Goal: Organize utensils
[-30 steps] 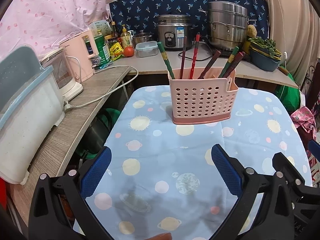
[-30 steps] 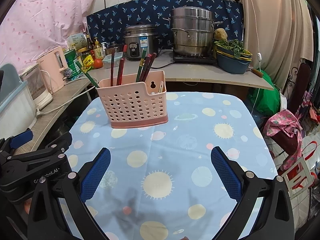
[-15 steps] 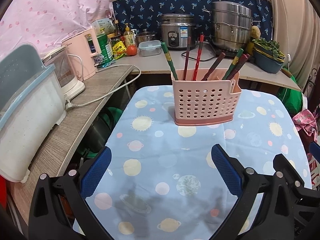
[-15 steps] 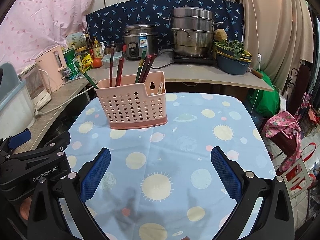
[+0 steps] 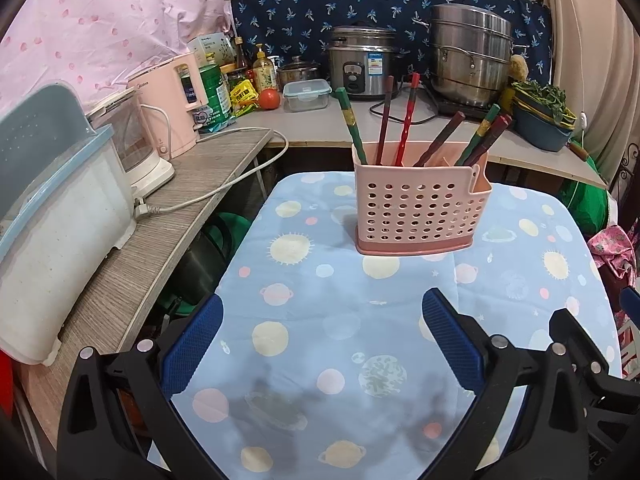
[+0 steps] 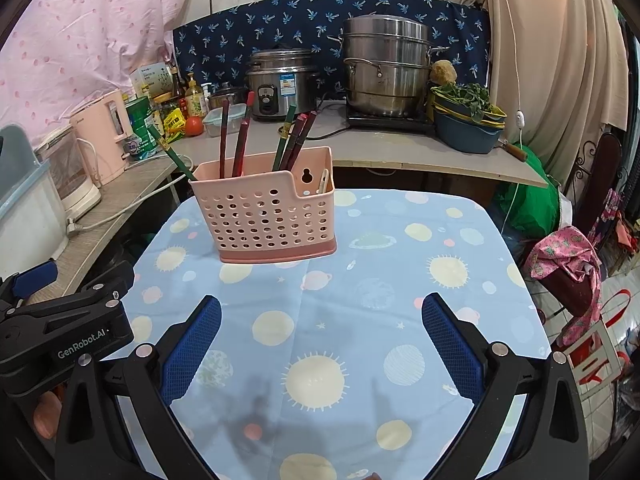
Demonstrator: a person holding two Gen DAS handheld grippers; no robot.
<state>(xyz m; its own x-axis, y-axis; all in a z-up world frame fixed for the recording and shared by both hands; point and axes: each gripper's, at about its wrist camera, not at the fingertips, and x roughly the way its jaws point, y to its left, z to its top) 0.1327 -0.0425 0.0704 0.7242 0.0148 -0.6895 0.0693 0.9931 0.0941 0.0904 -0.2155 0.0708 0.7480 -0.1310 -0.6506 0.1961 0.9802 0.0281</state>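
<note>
A pink perforated utensil basket [image 5: 420, 208] stands on the table with the blue planet-print cloth [image 5: 320, 320]; it also shows in the right wrist view [image 6: 268, 216]. Several red, brown and green chopsticks [image 5: 404, 120] stand upright or leaning in it, seen too in the right wrist view [image 6: 240, 140]. A pale utensil [image 6: 323, 180] sits in its small right compartment. My left gripper [image 5: 320, 340] is open and empty, well short of the basket. My right gripper [image 6: 320, 340] is open and empty, also short of it. The left gripper's body [image 6: 60, 332] shows at the right view's left edge.
A wooden side shelf [image 5: 160, 220] on the left holds a white-blue bin [image 5: 52, 220], a kettle [image 5: 136, 144] and a trailing cord [image 5: 224, 192]. The back counter carries a rice cooker [image 5: 360, 64], a steel steamer [image 5: 468, 52], bottles and a bowl of greens [image 6: 464, 120]. Bags lie right of the table.
Both views have shifted slightly; the basket sits a little lower and nearer in each. Both grippers stay open and empty.
</note>
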